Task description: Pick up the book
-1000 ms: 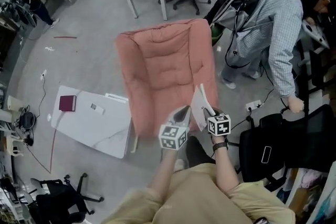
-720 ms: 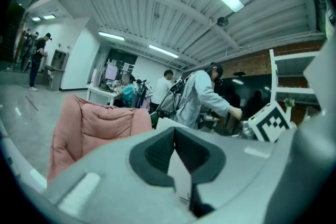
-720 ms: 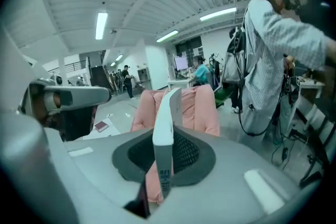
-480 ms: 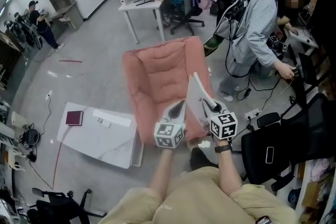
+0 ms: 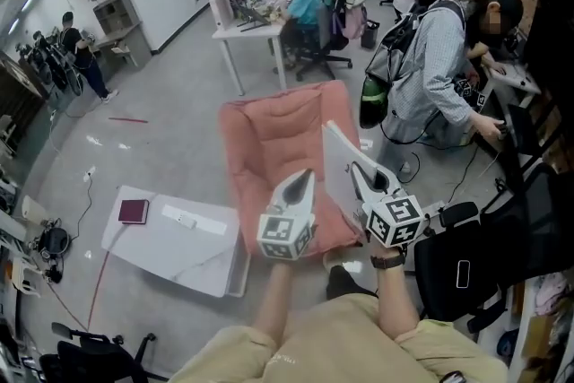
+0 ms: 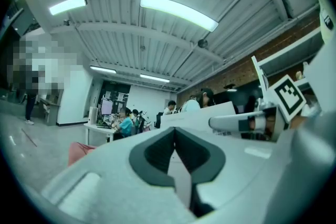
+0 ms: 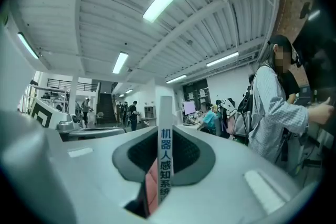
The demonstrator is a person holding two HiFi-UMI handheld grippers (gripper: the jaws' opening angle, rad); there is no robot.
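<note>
The book [image 5: 339, 164] is up in the air in front of me, a thin white volume standing nearly on edge above the pink lounge chair [image 5: 273, 134], touching neither its cushion nor anything else. My right gripper [image 5: 356, 171] has it: in the right gripper view the spine [image 7: 165, 150], printed with blue characters, stands upright between the two dark pads, which pinch it from both sides. My left gripper [image 5: 300, 179] hovers just beside the book's left face, apart from it, with its jaws drawn together to a thin slit and nothing held. I judge the pick itself done and the lift under way. Since one narrow pinch carries the whole book, I want an even squeeze and a level wrist so the free end cannot swing or the pages fan open. The left gripper is well placed to steady the cover if it sags. I'd mind the person in the checked shirt [image 5: 430, 67] near my right, and the low white table [image 5: 193, 260] to the left.
</note>
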